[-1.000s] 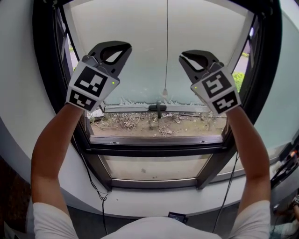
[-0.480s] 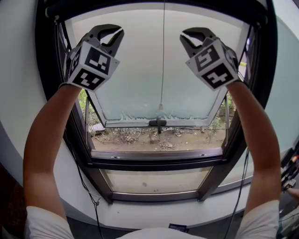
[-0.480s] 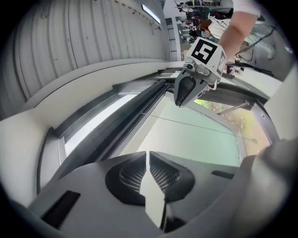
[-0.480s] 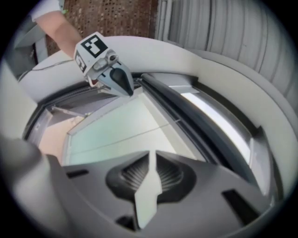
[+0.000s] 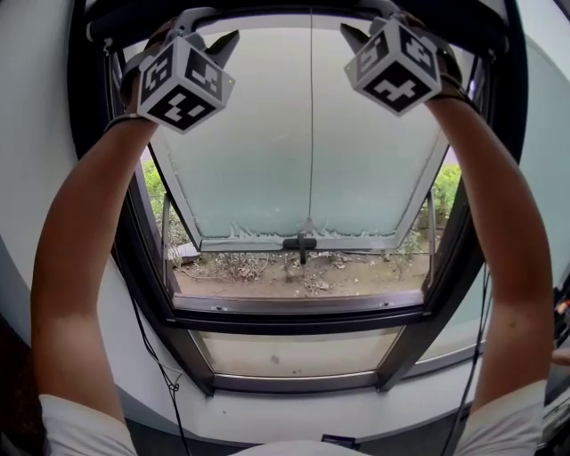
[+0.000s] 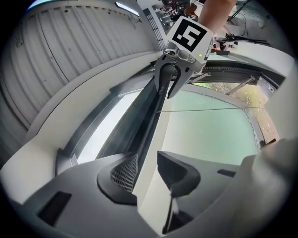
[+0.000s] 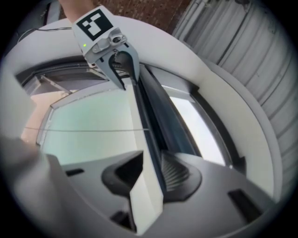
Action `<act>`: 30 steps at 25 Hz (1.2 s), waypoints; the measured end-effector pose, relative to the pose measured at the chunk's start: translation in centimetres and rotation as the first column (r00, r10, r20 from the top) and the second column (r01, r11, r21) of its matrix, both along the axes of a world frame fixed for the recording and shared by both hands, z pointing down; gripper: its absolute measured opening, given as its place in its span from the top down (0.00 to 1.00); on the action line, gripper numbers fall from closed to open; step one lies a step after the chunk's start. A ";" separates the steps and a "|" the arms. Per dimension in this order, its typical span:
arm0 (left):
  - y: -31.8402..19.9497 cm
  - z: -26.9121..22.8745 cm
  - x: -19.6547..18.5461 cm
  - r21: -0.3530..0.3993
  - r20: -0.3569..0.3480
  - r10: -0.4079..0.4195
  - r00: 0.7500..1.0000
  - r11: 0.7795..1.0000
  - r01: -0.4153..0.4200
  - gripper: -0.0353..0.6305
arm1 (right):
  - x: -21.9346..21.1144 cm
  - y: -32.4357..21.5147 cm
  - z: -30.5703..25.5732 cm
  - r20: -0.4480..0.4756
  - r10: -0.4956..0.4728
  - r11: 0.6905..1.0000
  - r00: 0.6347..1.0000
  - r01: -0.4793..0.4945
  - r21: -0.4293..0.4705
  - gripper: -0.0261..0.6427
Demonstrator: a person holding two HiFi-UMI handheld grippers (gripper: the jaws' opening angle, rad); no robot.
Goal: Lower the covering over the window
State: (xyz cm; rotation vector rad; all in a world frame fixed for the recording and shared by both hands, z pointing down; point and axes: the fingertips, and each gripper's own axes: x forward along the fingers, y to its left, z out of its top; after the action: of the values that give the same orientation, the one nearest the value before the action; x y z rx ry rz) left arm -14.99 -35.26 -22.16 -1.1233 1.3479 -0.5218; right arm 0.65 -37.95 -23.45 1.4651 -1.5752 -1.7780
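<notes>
The covering is rolled up at the top of the window, and its white bottom bar (image 5: 285,18) runs across just under the dark housing. Both arms reach up to it. My left gripper (image 5: 216,40) is at the bar's left part and my right gripper (image 5: 354,36) at its right part. In the left gripper view the bar (image 6: 153,135) lies between the jaws of my left gripper (image 6: 145,160), which are opening. In the right gripper view the bar (image 7: 139,121) likewise lies between the opening jaws of my right gripper (image 7: 151,160). Neither pair presses on it.
A thin pull cord (image 5: 311,134) hangs down the middle of the frosted pane (image 5: 267,178), which tilts outward. A dark handle (image 5: 300,242) sits on its lower edge. Gravel and plants show outside below. A black cable (image 5: 165,383) runs down the wall at the lower left.
Both grippers have risen from the middle of the window to its top. Their jaws were shut and empty before; now they stand apart on either side of the white bar.
</notes>
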 end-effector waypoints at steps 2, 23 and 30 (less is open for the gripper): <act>-0.3 -0.7 -0.1 -0.005 0.005 -0.023 1.000 1.000 0.023 0.75 | 0.0 -0.3 -0.7 -0.017 0.035 0.999 0.999 -0.035 0.013 0.79; -3.2 1.3 0.0 -0.325 0.121 -0.157 0.980 0.927 0.188 0.74 | 3.7 -3.5 -1.5 -0.177 0.285 0.953 0.942 -0.299 -0.057 0.80; -3.3 0.8 -1.1 -0.180 0.167 -0.197 0.966 0.957 0.227 0.78 | 3.6 -3.4 -1.5 -0.191 0.304 0.945 0.933 -0.321 -0.061 0.82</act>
State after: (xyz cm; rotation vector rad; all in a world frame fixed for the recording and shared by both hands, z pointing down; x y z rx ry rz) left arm -16.08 -38.52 -21.33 -1.0810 1.3146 -0.8969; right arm 4.24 -41.37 -24.98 1.3810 -1.2372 -1.5831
